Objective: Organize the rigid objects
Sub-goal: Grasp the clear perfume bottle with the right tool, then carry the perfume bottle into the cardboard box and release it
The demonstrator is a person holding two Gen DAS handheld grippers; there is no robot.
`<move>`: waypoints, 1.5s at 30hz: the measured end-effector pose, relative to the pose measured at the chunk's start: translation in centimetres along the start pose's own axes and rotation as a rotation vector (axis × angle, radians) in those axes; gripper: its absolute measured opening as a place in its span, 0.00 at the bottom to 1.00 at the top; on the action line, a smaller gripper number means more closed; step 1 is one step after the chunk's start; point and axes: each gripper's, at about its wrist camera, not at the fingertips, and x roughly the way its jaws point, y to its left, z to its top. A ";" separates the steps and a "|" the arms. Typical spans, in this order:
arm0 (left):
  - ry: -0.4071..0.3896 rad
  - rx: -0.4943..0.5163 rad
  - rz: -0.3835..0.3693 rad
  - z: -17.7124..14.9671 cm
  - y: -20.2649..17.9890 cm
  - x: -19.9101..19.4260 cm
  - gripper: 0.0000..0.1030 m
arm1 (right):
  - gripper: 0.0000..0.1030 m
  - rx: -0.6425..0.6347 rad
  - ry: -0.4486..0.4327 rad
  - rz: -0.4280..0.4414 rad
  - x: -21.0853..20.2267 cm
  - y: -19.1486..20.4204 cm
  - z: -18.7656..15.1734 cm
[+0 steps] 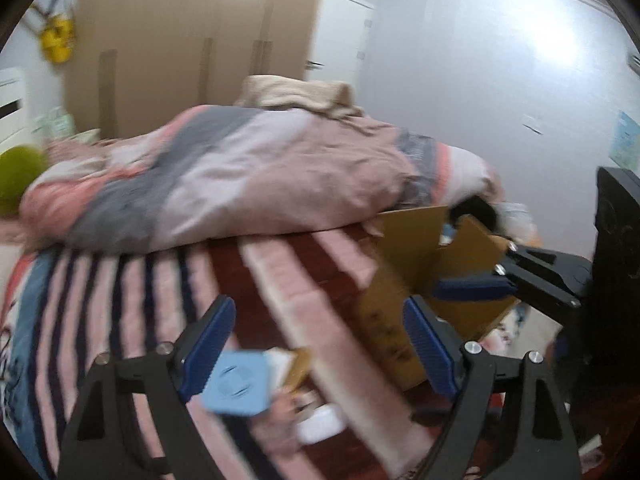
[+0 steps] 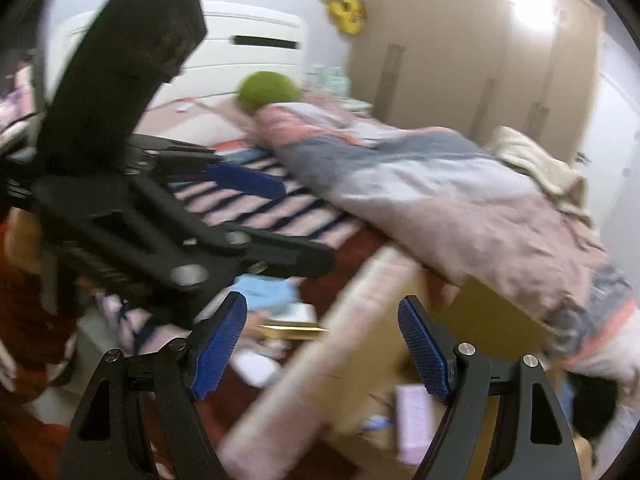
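— Box first: where does the cardboard box (image 1: 404, 280) sit?
— On the striped bedspread (image 1: 120, 300), flaps up, just beside the rumpled quilt (image 1: 260, 168). A lilac box (image 2: 416, 416) lies inside it.
— And the tongs?
— Left gripper (image 1: 316, 352) spread wide, empty, above a light blue square box (image 1: 236, 384) without touching it. Right gripper (image 2: 320, 348) equally released, holding nothing, hovering at the cardboard box's rim.
— Anything farther off?
— A green ball (image 2: 268, 92) by the headboard.

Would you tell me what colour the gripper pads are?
Blue pads, clearest in the right wrist view.
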 end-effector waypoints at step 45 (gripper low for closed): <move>0.128 -0.111 -0.231 -6.5 3.2 1.0 0.62 | 0.54 -0.011 0.024 0.157 8.2 5.7 -2.1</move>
